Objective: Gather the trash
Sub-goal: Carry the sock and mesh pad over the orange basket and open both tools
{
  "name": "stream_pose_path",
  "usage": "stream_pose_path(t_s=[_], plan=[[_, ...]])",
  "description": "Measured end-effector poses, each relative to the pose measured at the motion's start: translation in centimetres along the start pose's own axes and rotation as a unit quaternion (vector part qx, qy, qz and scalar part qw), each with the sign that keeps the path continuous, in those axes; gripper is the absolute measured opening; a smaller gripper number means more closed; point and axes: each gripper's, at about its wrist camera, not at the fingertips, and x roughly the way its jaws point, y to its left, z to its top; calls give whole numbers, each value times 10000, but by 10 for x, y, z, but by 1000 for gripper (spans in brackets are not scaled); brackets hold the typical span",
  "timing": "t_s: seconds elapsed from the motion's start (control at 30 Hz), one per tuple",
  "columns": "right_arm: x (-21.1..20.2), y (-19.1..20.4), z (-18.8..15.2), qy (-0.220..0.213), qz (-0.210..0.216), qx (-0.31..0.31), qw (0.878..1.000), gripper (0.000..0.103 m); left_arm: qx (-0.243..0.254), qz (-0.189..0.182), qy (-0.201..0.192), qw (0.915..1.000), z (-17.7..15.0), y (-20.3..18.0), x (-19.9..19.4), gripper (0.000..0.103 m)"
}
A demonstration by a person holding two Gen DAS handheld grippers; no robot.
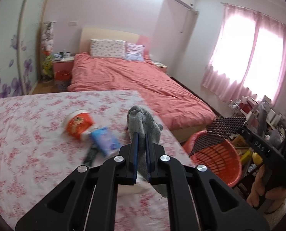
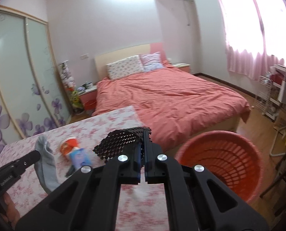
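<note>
The left gripper [image 1: 142, 134], low in the centre of the left wrist view, is clamped on a grey sock [image 1: 143, 121] whose toe stands above the fingers while the rest hangs below. The right gripper [image 2: 144, 150], at the centre of the right wrist view, is pinched tight on a black spiky mesh piece [image 2: 121, 144] that sticks out to its left.

The red basket [image 2: 220, 161], an open slotted tub, sits at the lower right of the right wrist view, just beside the surface's edge. Both held things look bound for it. To do this well, each gripper probably needs to be carried fully over the basket rim before letting go, one after the other, so the limp sock does not drape across the edge.

The surface [image 1: 27, 134] wears a white cloth with red flowers. On it, left of the sock, lie an orange-and-white cup [image 1: 78, 124] on its side, a blue packet [image 1: 105, 139] touching it, and a small dark item just below, too blurred to name.

Beyond is a bed [image 2: 171, 100] with a coral cover and two pillows, pink curtains at upper right, and a wardrobe with purple flowers at left.
</note>
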Motion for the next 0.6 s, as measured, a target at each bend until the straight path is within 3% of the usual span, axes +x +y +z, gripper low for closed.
stream_pose_path(t_s=[0.23, 0.6], plan=[[-8, -60, -5, -47, -545, 260, 9982, 4, 308, -460, 134, 9984, -3, -48, 28, 7], [-10, -127, -13, -32, -983, 655, 9930, 4, 658, -1038, 394, 9916, -11, -111, 70, 7]])
